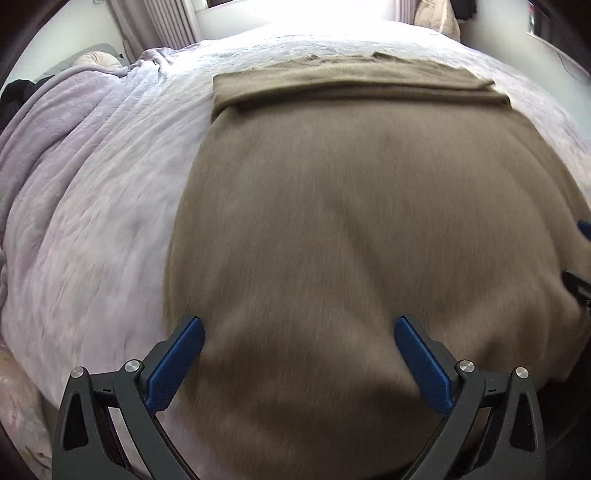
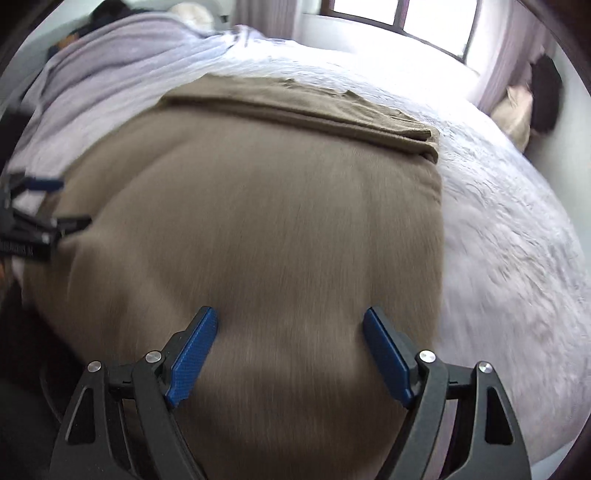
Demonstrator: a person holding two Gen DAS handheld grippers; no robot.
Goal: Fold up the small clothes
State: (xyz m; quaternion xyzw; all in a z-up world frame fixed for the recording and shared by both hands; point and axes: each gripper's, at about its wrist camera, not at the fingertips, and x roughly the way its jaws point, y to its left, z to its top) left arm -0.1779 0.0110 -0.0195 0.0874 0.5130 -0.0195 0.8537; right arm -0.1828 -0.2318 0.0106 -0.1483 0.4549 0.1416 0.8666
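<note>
Both hand-held grippers, left (image 1: pixel 299 350) and right (image 2: pixel 290 341), hang wide and empty over the near edge of the brown garment (image 1: pixel 369 206), which lies beneath them on the bed (image 1: pixel 110 192), probably poised to grab.

Bedspread: pale lilac quilted cover (image 1: pixel 103 206) over the whole bed.
Blanket: lilac throw (image 2: pixel 122 55) bunched along the far left.
Window: bright panes (image 2: pixel 402 14) beyond the bed.
Curtain: pale drape (image 1: pixel 162 22), hanging.
Pillow: cream (image 2: pixel 513 107), far right corner.
</note>
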